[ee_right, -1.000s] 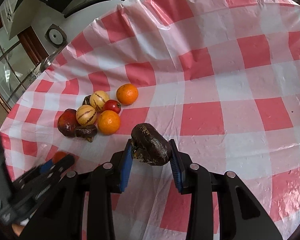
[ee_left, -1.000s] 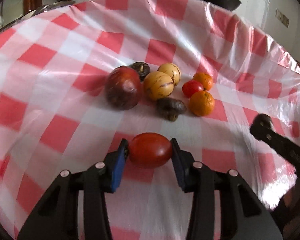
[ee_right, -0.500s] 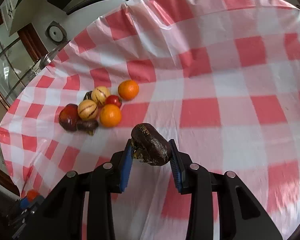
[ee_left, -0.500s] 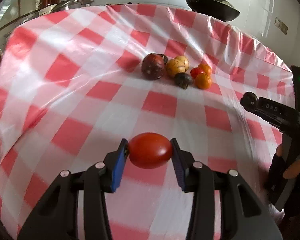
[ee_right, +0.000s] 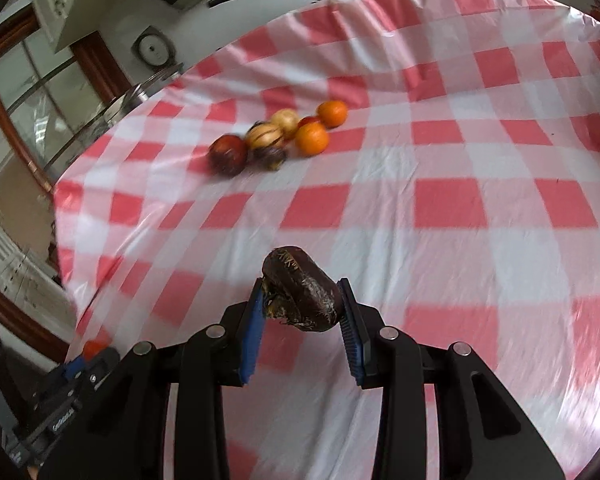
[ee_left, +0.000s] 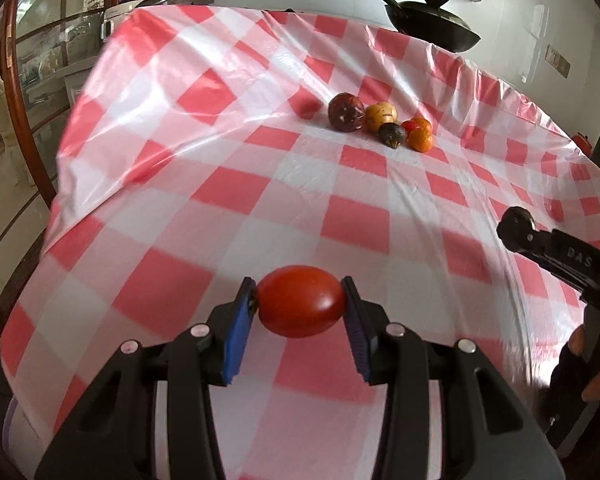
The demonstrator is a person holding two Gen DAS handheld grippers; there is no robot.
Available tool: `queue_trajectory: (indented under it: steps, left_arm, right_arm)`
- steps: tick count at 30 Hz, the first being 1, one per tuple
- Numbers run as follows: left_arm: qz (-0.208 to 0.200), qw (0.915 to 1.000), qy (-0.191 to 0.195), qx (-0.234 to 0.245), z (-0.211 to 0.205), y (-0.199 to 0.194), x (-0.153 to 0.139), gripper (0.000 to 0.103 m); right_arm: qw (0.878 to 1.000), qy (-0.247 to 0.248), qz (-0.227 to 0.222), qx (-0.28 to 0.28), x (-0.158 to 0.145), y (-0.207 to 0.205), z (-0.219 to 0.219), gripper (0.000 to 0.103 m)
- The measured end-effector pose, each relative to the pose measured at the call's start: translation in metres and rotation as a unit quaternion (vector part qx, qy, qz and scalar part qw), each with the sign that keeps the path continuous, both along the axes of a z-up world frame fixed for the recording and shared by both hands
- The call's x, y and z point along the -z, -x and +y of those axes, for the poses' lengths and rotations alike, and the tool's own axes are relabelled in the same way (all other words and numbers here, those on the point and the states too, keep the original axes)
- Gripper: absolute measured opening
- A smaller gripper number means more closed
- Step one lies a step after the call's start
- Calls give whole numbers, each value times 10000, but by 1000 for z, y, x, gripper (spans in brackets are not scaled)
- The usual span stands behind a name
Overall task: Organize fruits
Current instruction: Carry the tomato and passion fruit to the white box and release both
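Left wrist view: my left tool [ee_left: 300, 308] clamps tomato [ee_left: 300, 301] between blue pads, above checked surface [ee_left: 172, 208] near its close edge. Fruit pile [ee_left: 380, 122] far off: dark red fruit, yellow one, small dark one, oranges, all touching. Pan [ee_left: 432, 28] beyond far edge. My right tool [ee_left: 548, 240] at right edge, grip unclear here.

Right wrist view: right tool [ee_right: 302, 304] grips dark wrinkled fruit [ee_right: 300, 288], pads pressed on both sides. Pile [ee_right: 278, 138] up left, blurred.
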State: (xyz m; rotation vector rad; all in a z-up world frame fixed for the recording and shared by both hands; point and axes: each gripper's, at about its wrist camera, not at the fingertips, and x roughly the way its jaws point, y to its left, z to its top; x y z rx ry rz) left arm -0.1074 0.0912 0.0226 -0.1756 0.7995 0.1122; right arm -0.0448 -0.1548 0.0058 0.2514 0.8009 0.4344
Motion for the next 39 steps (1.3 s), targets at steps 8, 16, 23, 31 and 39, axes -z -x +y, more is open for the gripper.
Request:
queue_trajectory:
  steps: [8,16,23,31,39]
  left_arm:
    - [-26,9999,-5,-165,28,39,3,43]
    - [-89,9994,-185,-293,49,79,3,44]
    - [-120,9970,-491,-588,74,121,6,44]
    - [-169,9935,-585,-965,103,160,7,44]
    - [-70,9884,-502,-1431,135,205,15,44]
  right_arm:
    - [9978,229,-130,-609,-3,49,43,36]
    - [9914,418,-213,-1222,-4,85,85,36]
    - [9804,625,-333,-1838,-3,114,127,36]
    - [9629,812,-452,-2533,-1,149,170,36]
    - [9248,1024,-751,-3587,-2,202,219,36]
